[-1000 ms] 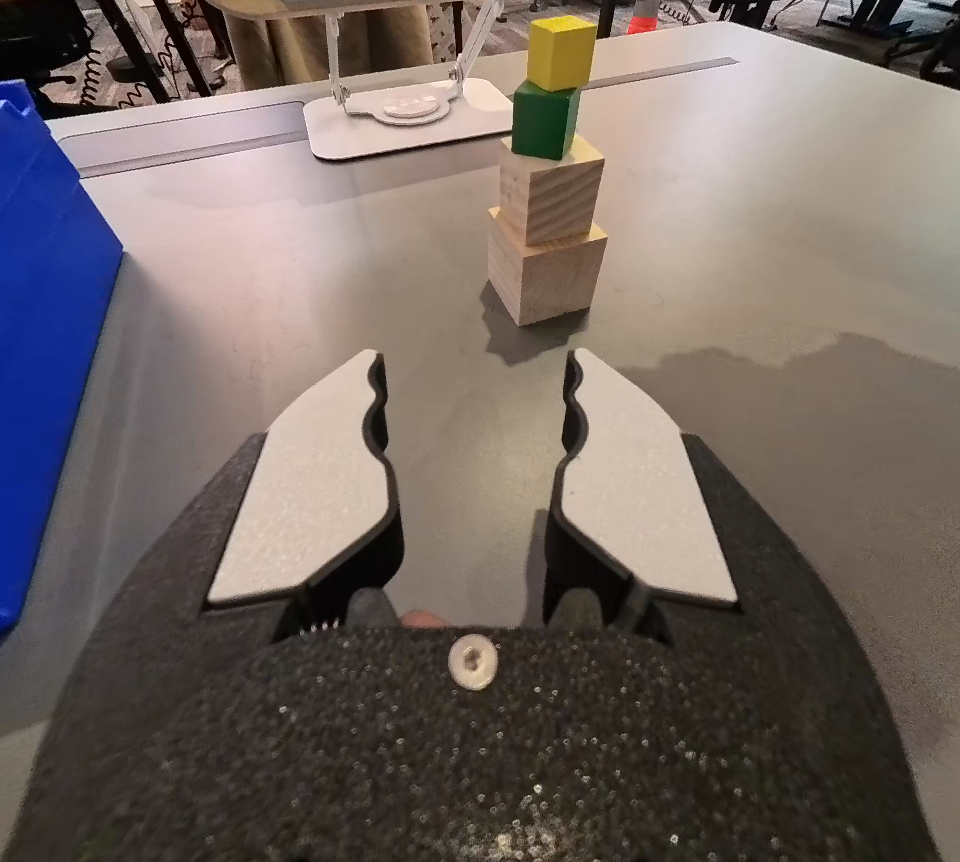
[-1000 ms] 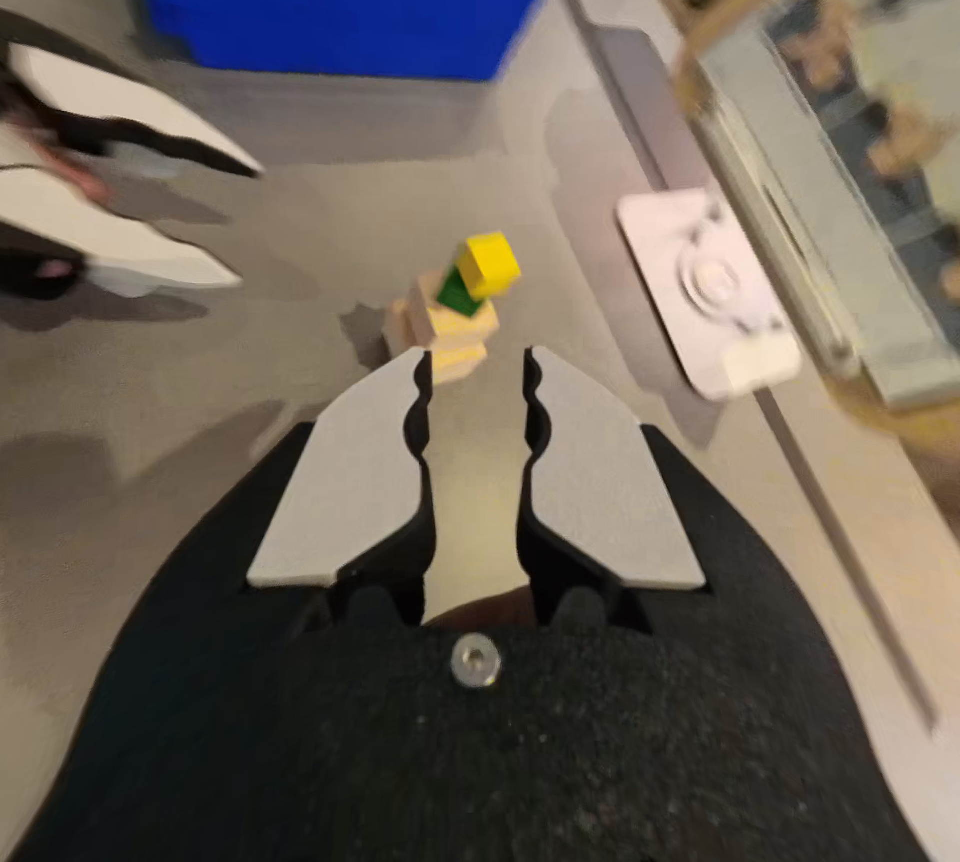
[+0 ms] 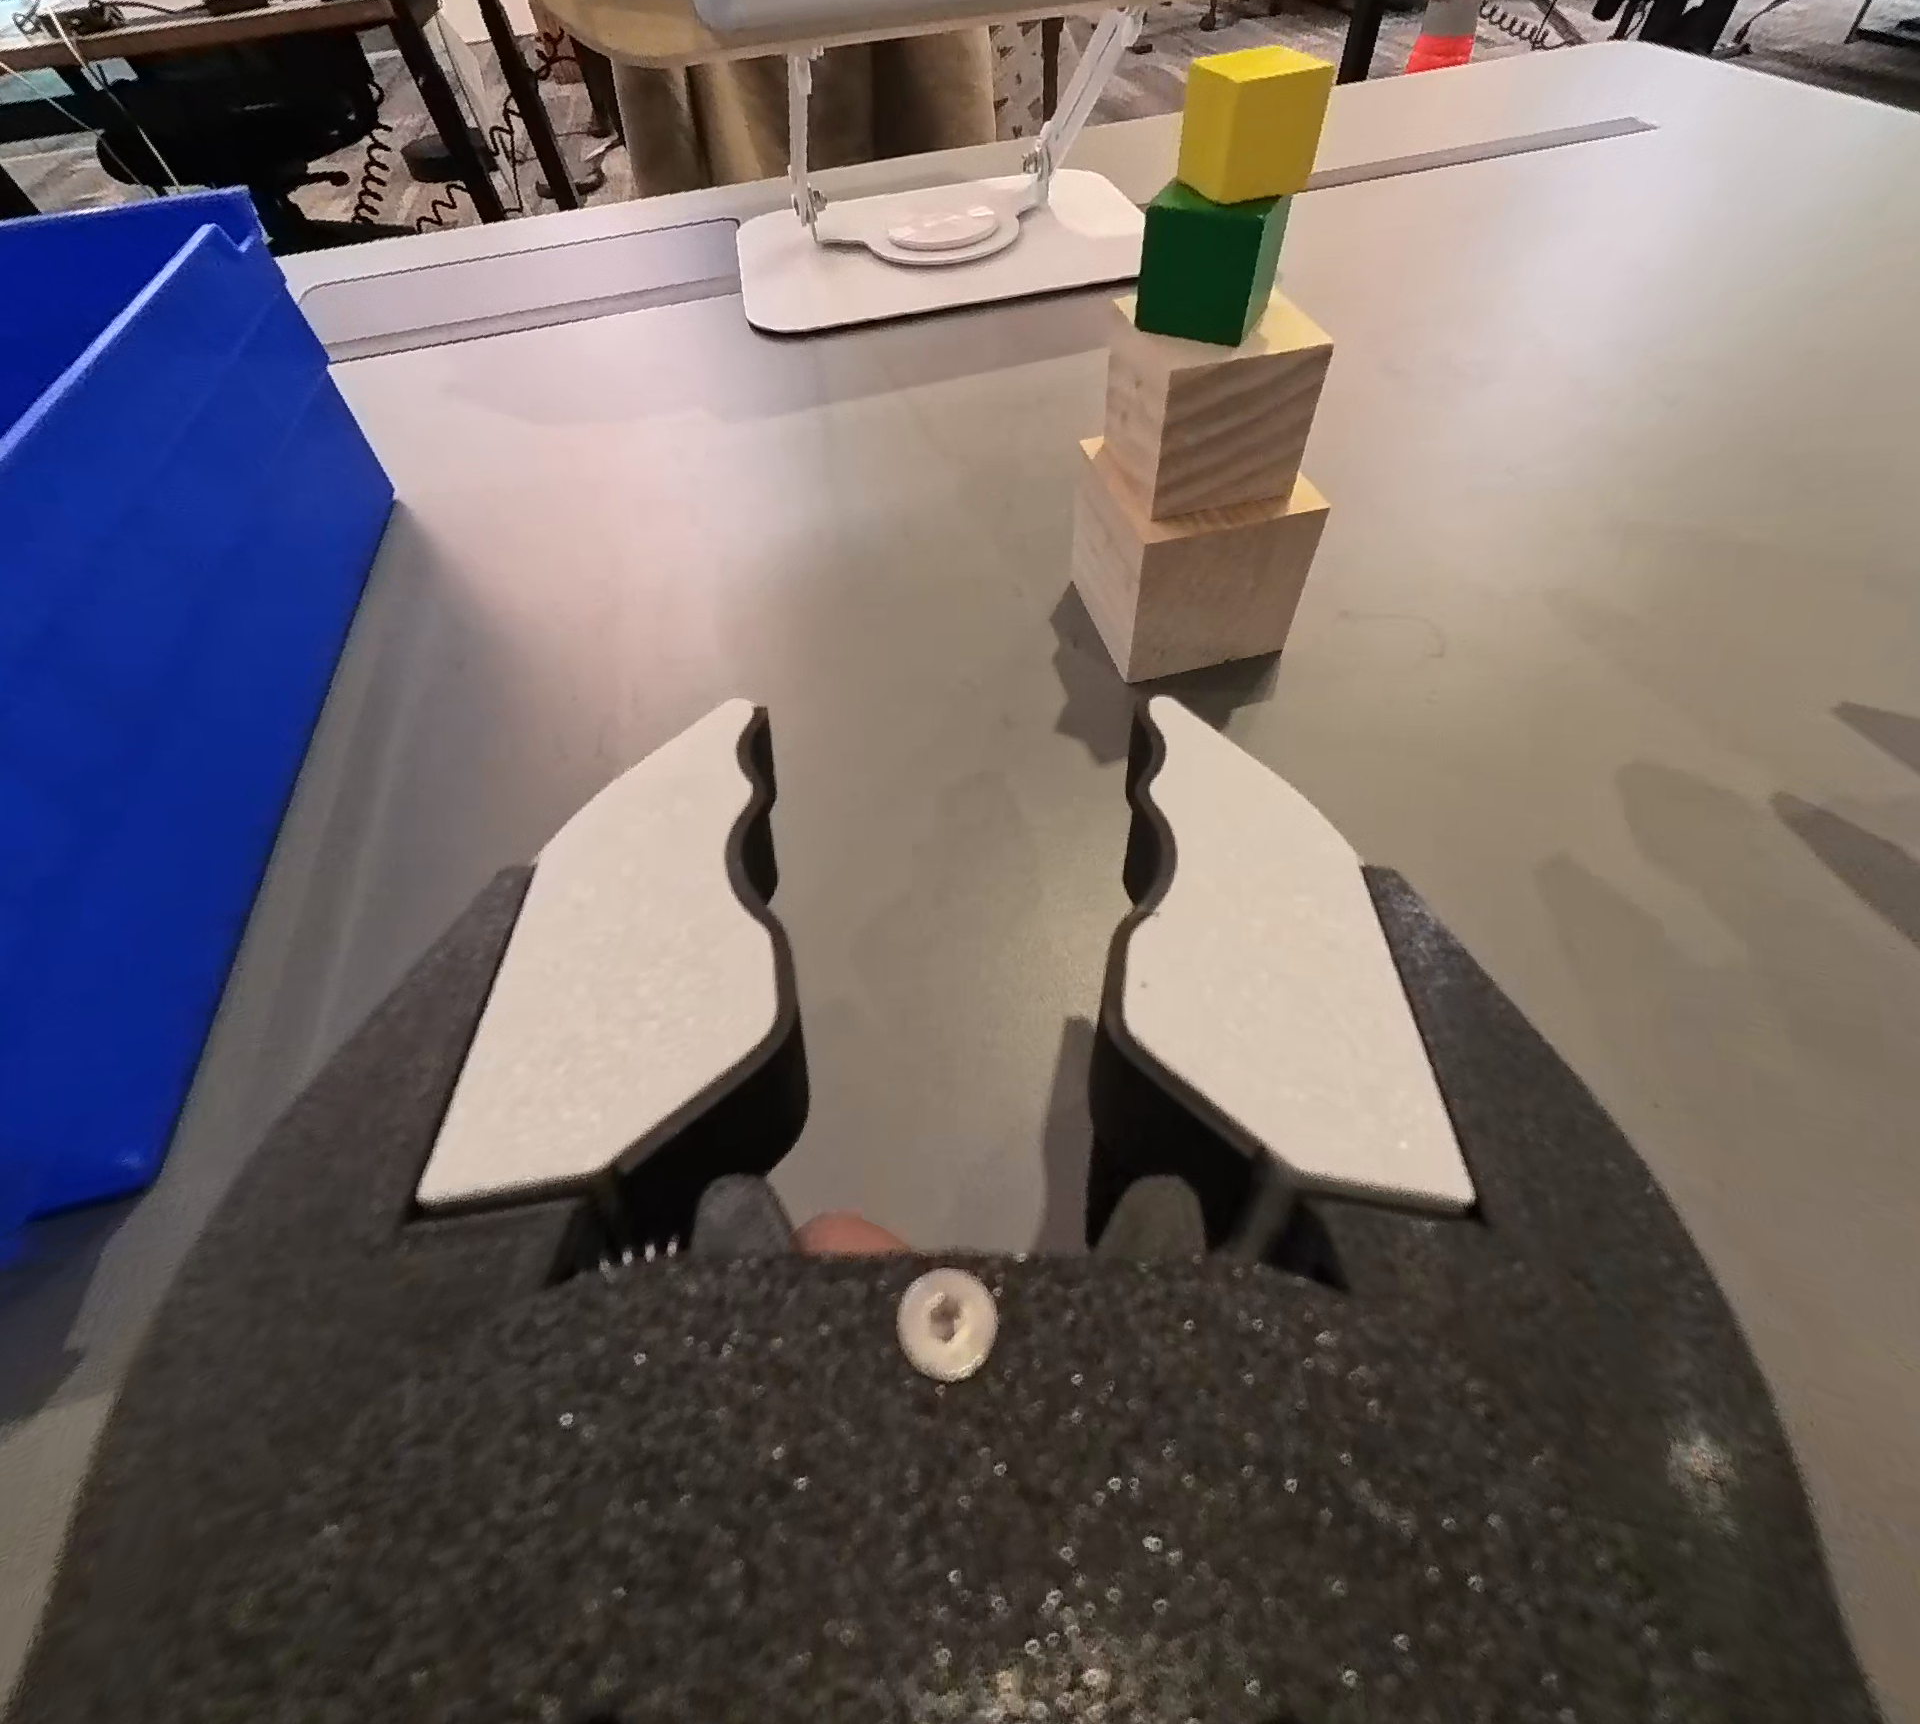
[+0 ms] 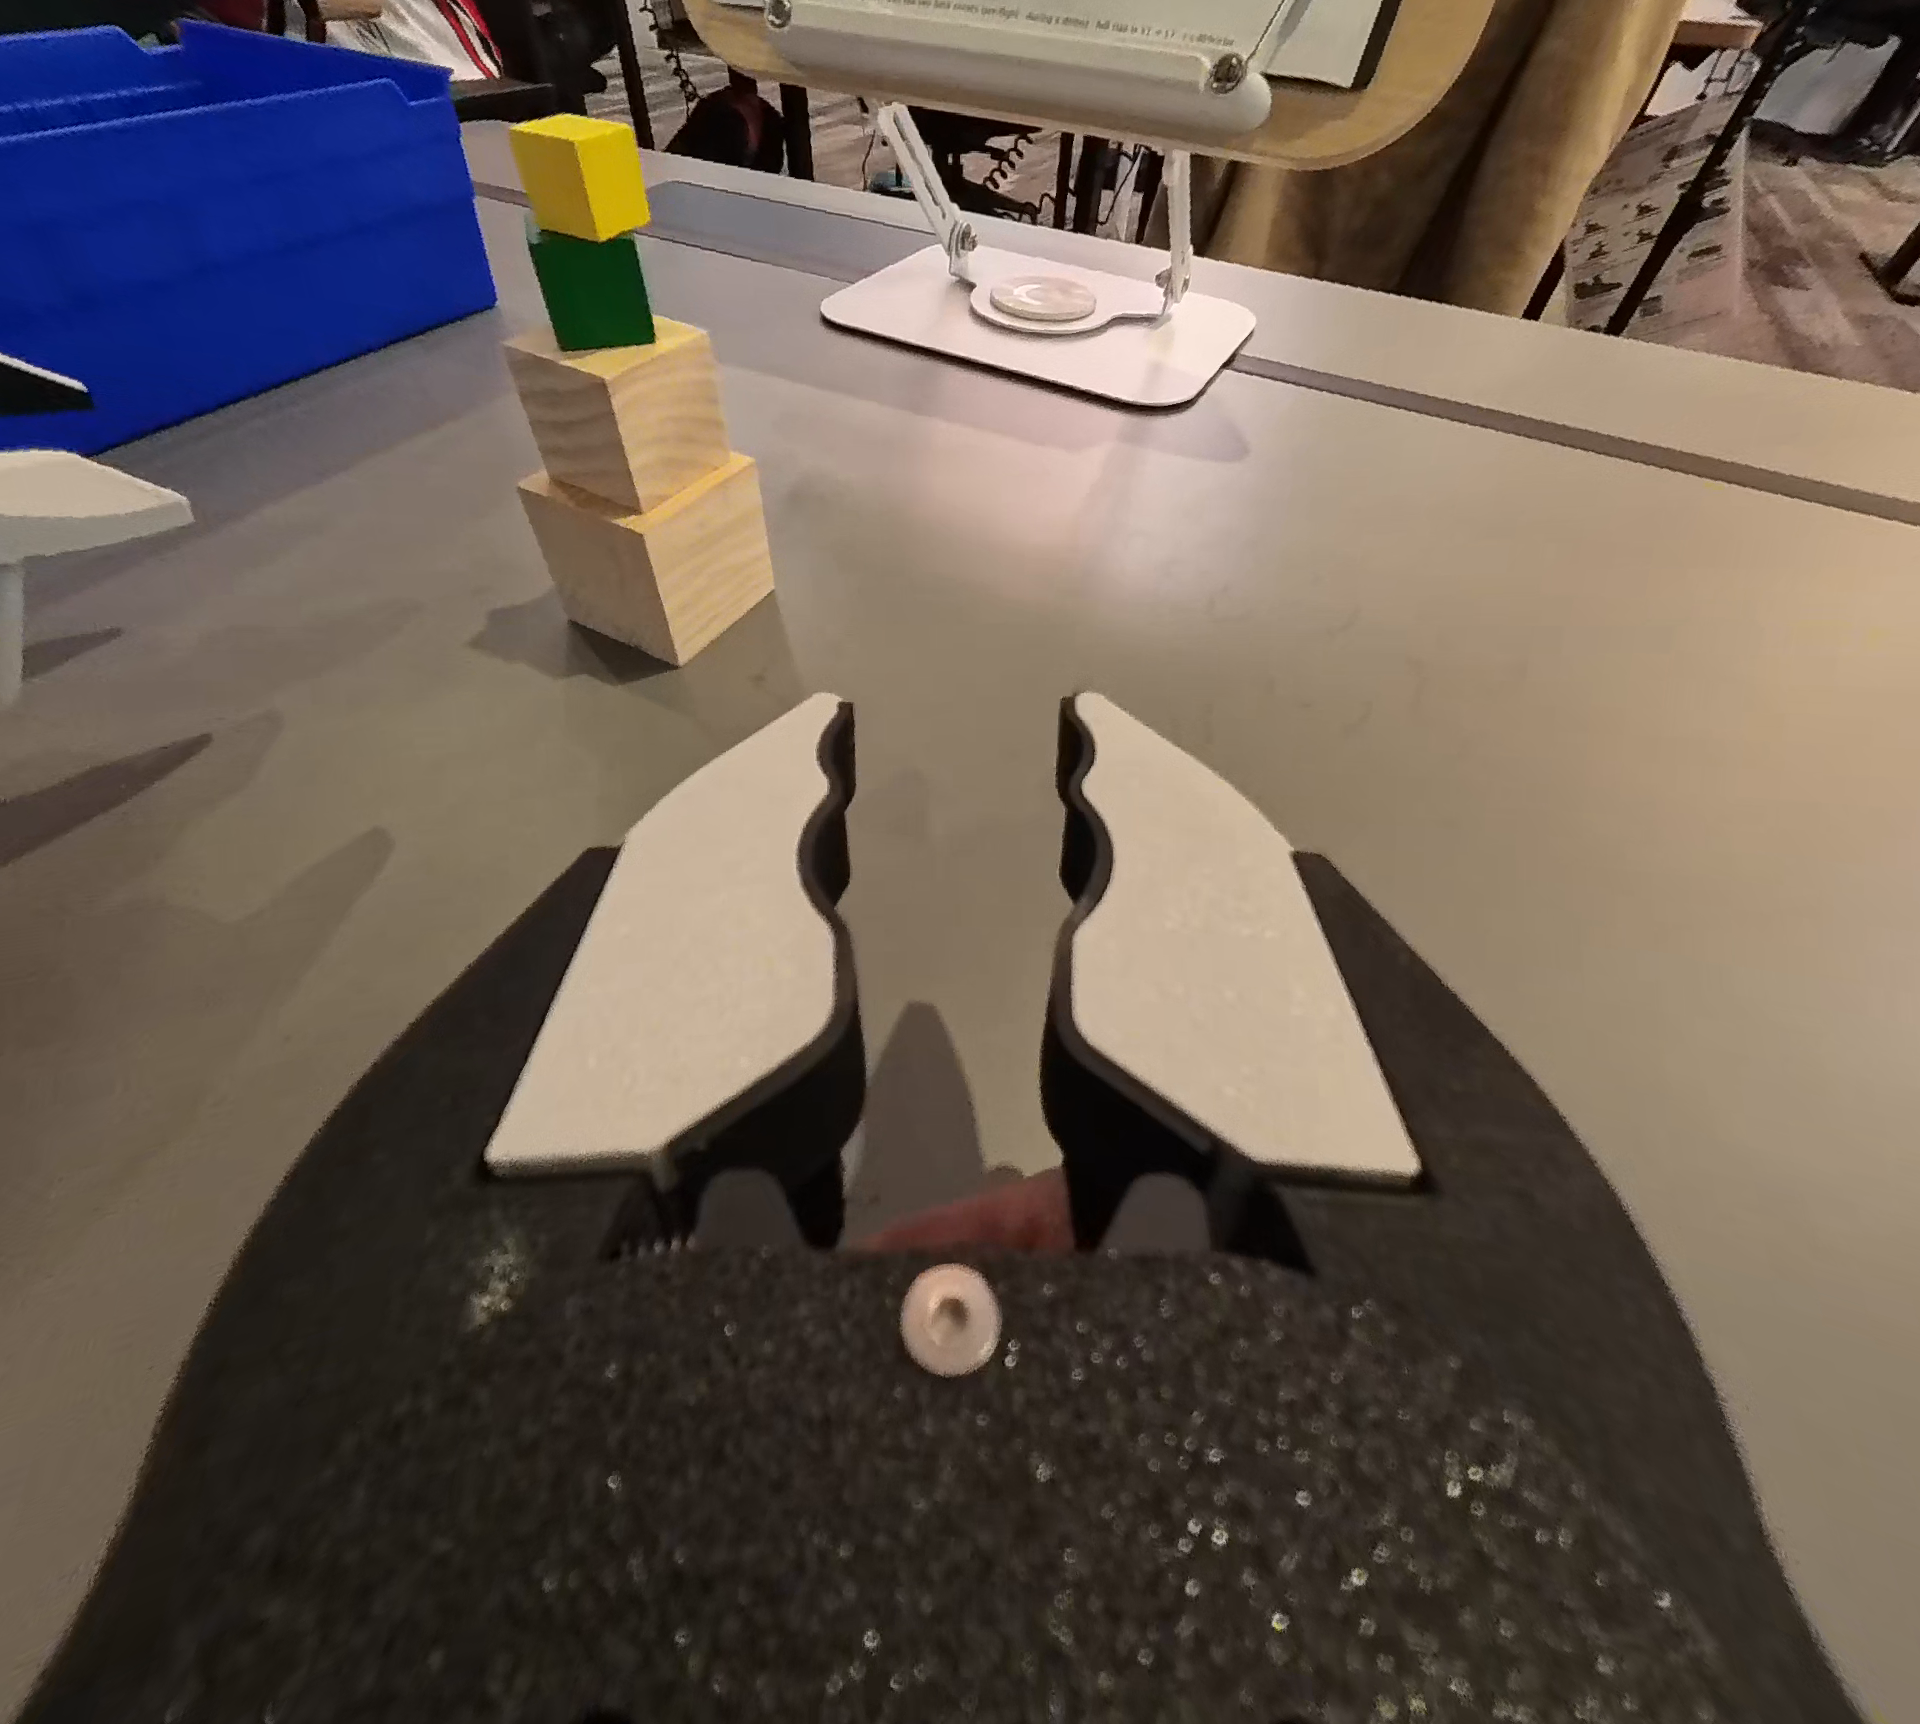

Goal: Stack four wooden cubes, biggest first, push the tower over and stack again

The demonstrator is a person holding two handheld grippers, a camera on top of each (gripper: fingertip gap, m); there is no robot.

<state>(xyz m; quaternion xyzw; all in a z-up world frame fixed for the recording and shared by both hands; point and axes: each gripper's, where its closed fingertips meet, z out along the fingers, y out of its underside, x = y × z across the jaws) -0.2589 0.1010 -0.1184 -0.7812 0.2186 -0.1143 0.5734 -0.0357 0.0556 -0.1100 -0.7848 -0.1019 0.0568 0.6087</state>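
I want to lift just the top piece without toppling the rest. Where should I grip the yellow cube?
Probably grip the yellow cube on two opposite flat side faces, coming from above. It sits topmost, slightly off-centre on the green cube, so a sideways approach could push the tower.

We hold our left gripper (image 3: 951, 718) low and level over the surface, its jaws parted with nothing between them. Our right gripper (image 4: 956, 708) hangs likewise, jaws apart by a narrower gap and empty, a fingertip showing behind each.
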